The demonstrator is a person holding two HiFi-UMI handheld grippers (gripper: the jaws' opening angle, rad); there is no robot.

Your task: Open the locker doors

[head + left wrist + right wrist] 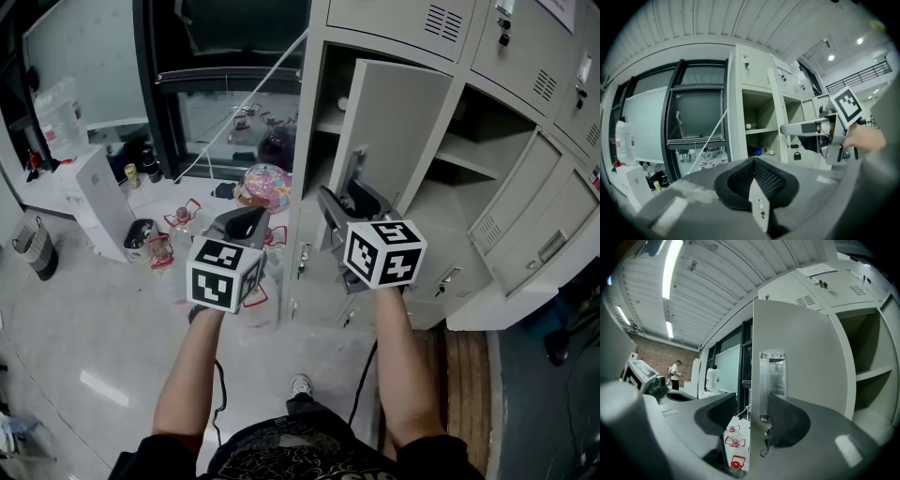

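A bank of light grey lockers (525, 103) fills the upper right of the head view. One tall locker door (398, 131) stands swung out, with its free edge toward me. My right gripper (349, 199) is at that edge, just below a clear plate (354, 169) on the door. In the right gripper view the locker door (801, 366) edge runs between the jaws of my right gripper (751, 404). The right pad lies against the door face, and a gap shows beside the left pad. My left gripper (248, 220) hangs in the air left of the lockers, shut and empty, as the left gripper (754, 180) pads meet.
Water bottles with red caps (178, 225) stand on the floor beside a white appliance (94, 202) and a pink patterned ball (267, 183). A bin (36, 246) sits at far left. Other locker doors (539, 244) hang out at lower right. A person (675, 376) stands far off.
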